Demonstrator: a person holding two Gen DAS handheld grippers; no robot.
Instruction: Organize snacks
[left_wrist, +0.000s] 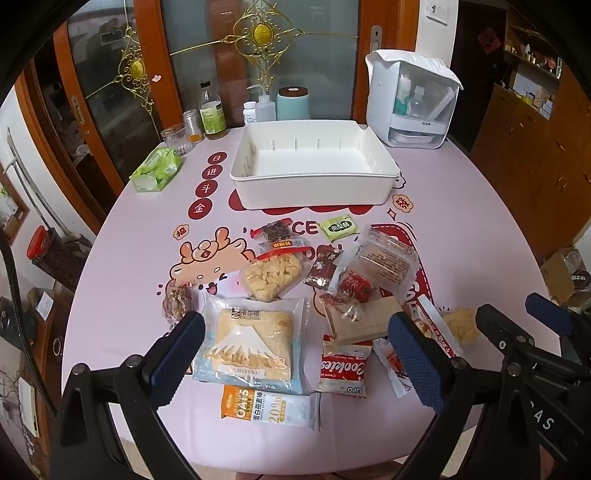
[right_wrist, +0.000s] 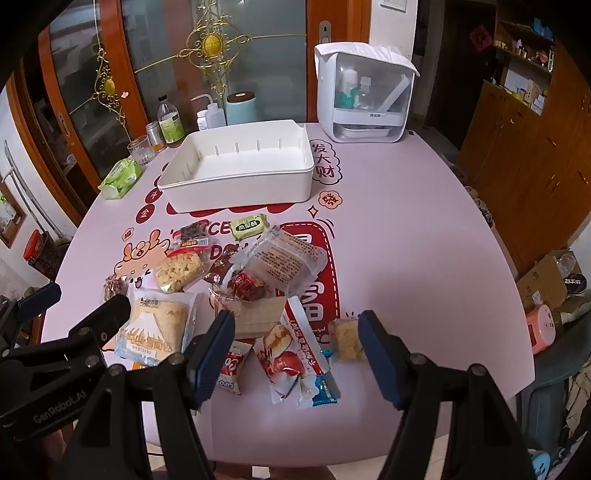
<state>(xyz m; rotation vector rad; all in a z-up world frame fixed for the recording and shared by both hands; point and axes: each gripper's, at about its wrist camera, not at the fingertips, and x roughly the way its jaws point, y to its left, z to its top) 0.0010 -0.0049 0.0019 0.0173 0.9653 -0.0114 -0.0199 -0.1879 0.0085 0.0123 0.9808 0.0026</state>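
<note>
Both tools hang empty, left tool (left_wrist: 295, 347) wide, right tool (right_wrist: 297, 350) narrower; I'd pinch the bread packet (left_wrist: 253, 343) by its edge, then carry it to the white bin (left_wrist: 314, 162).

1. Setting: a home dining room. A round table (left_wrist: 122, 258) under a pink cartoon-print cover (right_wrist: 406, 221) carries everyday clutter.
2. Behind the table: wood-framed glass doors (left_wrist: 258, 74) with gilt ornaments, a domestic fitting.
3. At the table's far edge: a drinking glass (left_wrist: 176, 137), bottles (left_wrist: 212, 112), a tissue pack (left_wrist: 157, 170) and a white countertop appliance (left_wrist: 410, 99).
4. Right of the table: wooden cabinets (right_wrist: 524, 140), shelves of small household items (right_wrist: 524, 48), cardboard boxes (right_wrist: 550, 284) on the floor.
</note>
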